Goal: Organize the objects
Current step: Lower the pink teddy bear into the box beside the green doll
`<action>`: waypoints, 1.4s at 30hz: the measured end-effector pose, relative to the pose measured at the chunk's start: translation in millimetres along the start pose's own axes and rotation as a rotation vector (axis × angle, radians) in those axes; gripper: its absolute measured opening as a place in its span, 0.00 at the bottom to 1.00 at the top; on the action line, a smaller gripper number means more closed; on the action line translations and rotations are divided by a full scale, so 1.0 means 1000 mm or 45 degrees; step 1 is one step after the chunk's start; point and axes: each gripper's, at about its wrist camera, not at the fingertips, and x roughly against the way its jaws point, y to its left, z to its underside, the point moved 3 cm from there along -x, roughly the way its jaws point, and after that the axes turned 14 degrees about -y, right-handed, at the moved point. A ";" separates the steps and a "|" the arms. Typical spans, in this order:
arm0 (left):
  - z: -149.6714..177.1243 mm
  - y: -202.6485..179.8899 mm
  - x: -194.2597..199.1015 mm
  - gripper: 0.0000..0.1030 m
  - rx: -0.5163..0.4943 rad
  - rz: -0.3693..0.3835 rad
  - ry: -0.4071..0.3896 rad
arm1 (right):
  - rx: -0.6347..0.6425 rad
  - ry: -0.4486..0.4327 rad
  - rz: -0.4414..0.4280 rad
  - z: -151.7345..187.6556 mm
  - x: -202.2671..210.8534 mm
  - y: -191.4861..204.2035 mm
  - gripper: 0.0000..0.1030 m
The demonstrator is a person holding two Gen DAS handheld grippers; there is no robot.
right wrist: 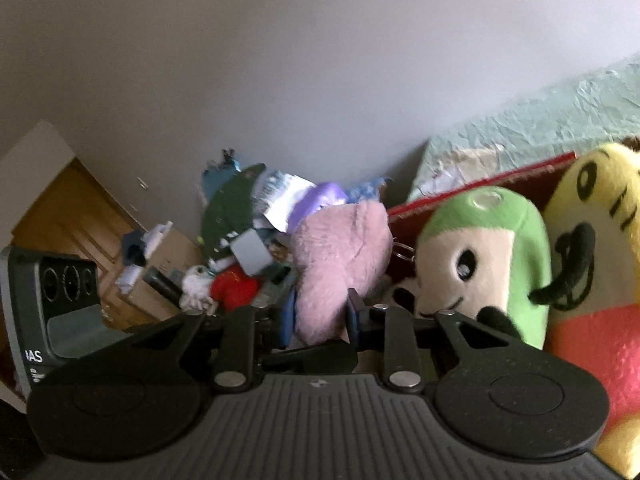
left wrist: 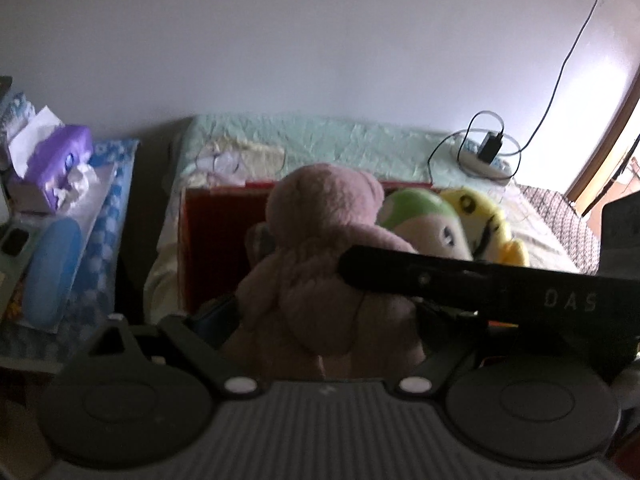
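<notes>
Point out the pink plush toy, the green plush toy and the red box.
Pink plush toy (left wrist: 320, 216): left wrist view, on its head.
Green plush toy (right wrist: 480, 256): right wrist view, on its face.
Red box (left wrist: 224, 220): left wrist view, on its inner wall.

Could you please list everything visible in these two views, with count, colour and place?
pink plush: one, pink, between both grippers, in front of the red box
red box: one, red, on the bed
green plush: one, green and cream, in the box
yellow plush: one, yellow with a red lower part, in the box beside the green one
bed: one, pale green cover, along the wall
charger: one, black with cable, on the bed's far corner
tissue box: one, purple, on the side table left of the bed
blue case: one, light blue, on the side table
left gripper: black, fingers around the pink plush
right gripper: black, fingers closed on the pink plush
</notes>
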 end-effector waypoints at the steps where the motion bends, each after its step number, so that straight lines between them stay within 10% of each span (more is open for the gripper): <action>1: 0.002 0.001 -0.003 0.86 -0.001 -0.002 0.006 | 0.006 -0.001 0.004 0.001 0.000 -0.001 0.26; 23: 0.017 -0.016 -0.015 0.89 -0.160 -0.070 0.034 | 0.294 -0.005 0.111 0.004 0.002 -0.008 0.19; 42: 0.018 -0.020 -0.025 0.96 -0.161 -0.181 0.092 | 0.129 -0.073 0.166 -0.006 0.023 -0.014 0.21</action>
